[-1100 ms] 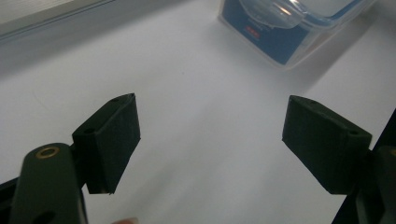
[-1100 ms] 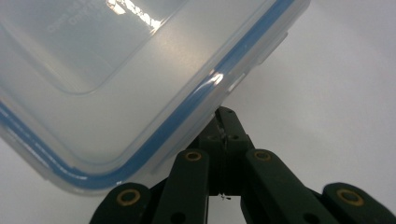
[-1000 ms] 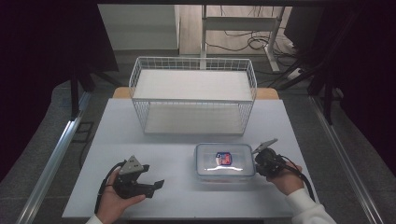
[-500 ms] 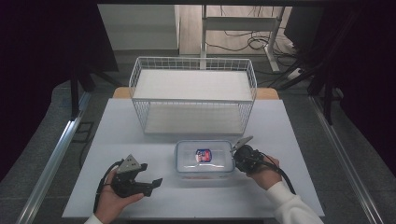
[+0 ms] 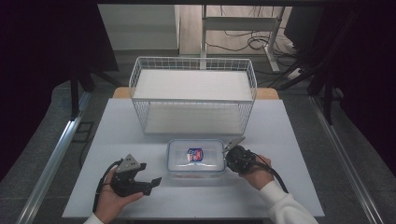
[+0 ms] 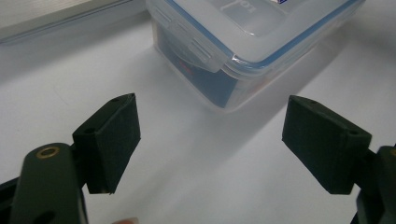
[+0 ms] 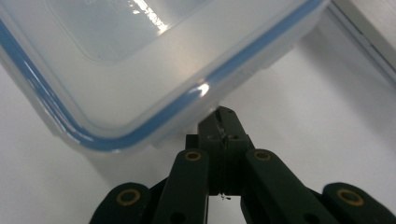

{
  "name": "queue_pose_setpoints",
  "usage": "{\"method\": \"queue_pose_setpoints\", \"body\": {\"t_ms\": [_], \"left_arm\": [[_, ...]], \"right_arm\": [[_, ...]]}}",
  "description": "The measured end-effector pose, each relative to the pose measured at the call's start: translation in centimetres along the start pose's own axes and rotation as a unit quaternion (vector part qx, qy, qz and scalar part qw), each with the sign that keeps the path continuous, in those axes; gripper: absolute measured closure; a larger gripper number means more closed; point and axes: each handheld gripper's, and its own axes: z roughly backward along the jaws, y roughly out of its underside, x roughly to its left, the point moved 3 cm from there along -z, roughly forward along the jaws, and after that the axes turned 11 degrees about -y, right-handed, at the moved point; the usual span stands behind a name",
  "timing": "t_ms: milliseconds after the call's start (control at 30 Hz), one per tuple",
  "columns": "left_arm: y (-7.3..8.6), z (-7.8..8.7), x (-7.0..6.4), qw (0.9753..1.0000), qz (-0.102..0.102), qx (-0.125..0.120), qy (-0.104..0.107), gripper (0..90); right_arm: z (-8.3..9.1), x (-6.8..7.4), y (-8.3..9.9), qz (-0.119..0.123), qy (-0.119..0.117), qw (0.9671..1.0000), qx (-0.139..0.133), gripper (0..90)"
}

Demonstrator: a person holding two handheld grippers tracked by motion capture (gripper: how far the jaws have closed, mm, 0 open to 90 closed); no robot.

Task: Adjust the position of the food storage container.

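Note:
A clear plastic box with a blue-sealed lid (image 5: 196, 158) lies flat on the white table, a red and blue label on its top. My right gripper (image 5: 227, 157) is shut with nothing between its jaws, and its tip touches the box's right side. In the right gripper view the shut gripper (image 7: 224, 128) sits under the rim of the box's (image 7: 140, 70) corner. My left gripper (image 5: 155, 180) rests open on the table a little left of the box. In the left gripper view this gripper (image 6: 210, 133) stands wide apart, with the box (image 6: 252, 42) just beyond it.
A white wire basket (image 5: 194, 59) with two shelves stands behind the box at mid table. The table (image 5: 289, 135) has bare room on both sides. Metal rails run along the floor to the left and right.
The box has slid to the left, with my right gripper moving left against its right side. My left gripper has stayed where it was.

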Motion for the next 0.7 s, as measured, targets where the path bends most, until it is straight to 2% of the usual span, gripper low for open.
{"method": "queue_pose_setpoints", "body": {"t_ms": [67, 100, 133, 167, 200, 233, 267, 300, 333, 367, 400, 433, 467, 500, 533, 567, 600, 700], "left_arm": [[0.0, 0.0, 0.1, 1.0, 0.0, 0.0, -0.004, 19.3], [0.0, 0.0, 0.1, 1.0, 0.001, 0.0, -0.004, 19.4], [0.0, 0.0, 0.1, 1.0, 0.001, 0.0, -0.004, 19.4], [-0.1, -0.2, 0.2, 1.0, 0.003, -0.003, -0.005, 19.4], [-0.1, -0.2, 0.2, 1.0, 0.003, -0.003, -0.005, 19.4], [0.0, -0.3, 0.2, 1.0, -0.002, -0.002, -0.009, 19.4], [0.0, -0.3, 0.2, 1.0, -0.002, -0.002, -0.009, 19.4], [0.0, -0.3, 0.3, 1.0, -0.003, -0.002, -0.009, 19.4], [0.0, -0.3, 0.3, 1.0, -0.002, -0.002, -0.008, 19.4], [-0.2, -0.2, 0.4, 1.0, 0.0, -0.005, -0.006, 19.4], [-0.2, -0.2, 0.4, 1.0, 0.0, -0.005, -0.006, 19.4], [-0.2, -0.2, 0.4, 1.0, 0.001, -0.006, -0.007, 19.4], [-0.2, -0.2, 0.4, 1.0, 0.001, -0.006, -0.007, 19.4], [-0.2, -0.2, 0.4, 1.0, 0.001, -0.006, -0.008, 19.4], [-0.2, -0.2, 0.4, 1.0, 0.001, -0.006, -0.008, 19.4], [-0.3, -0.1, 0.5, 0.9999, 0.001, -0.006, -0.01, 19.4], [-0.3, -0.1, 0.5, 0.9999, 0.001, -0.006, -0.01, 19.4], [-0.3, -0.2, 0.5, 0.9999, 0.001, -0.006, -0.013, 19.4]], "right_arm": [[0.6, -0.3, 0.4, -0.007, 0.005, 0.9999, -0.011, 88.9], [1.4, -0.7, 1.0, -0.022, 0.007, 0.9993, -0.028, 88.9], [1.4, -0.7, 1.0, -0.022, 0.007, 0.9993, -0.028, 88.9], [2.1, -1.3, 1.7, -0.039, 0.008, 0.998, -0.048, 88.9], [2.1, -1.3, 1.7, -0.039, 0.008, 0.998, -0.048, 88.9], [2.9, -1.9, 2.5, -0.06, 0.009, 0.9956, -0.071, 88.8], [2.9, -1.9, 2.5, -0.06, 0.009, 0.9956, -0.071, 88.8], [3.6, -2.2, 3.2, -0.083, 0.005, 0.9917, -0.098, 88.7], [3.6, -2.2, 3.2, -0.083, 0.005, 0.9917, -0.098, 88.7], [4.3, -2.4, 3.6, -0.104, -0.008, 0.9859, -0.131, 85.6], [4.3, -2.4, 3.6, -0.104, -0.008, 0.9859, -0.131, 85.6], [4.9, -2.4, 4.0, -0.12, -0.013, 0.9784, -0.167, 69.0], [4.9, -2.4, 4.0, -0.12, -0.013, 0.9784, -0.167, 69.0], [5.2, -2.4, 4.3, -0.13, -0.018, 0.9734, -0.188, 60.1], [5.2, -2.4, 4.3, -0.13, -0.018, 0.9734, -0.188, 60.1], [5.4, -2.3, 4.5, -0.136, -0.028, 0.9693, -0.202, 51.6], [5.4, -2.3, 4.5, -0.136, -0.028, 0.9693, -0.202, 51.6], [5.6, -2.0, 4.7, -0.136, -0.035, 0.9672, -0.212, 39.8]]}}
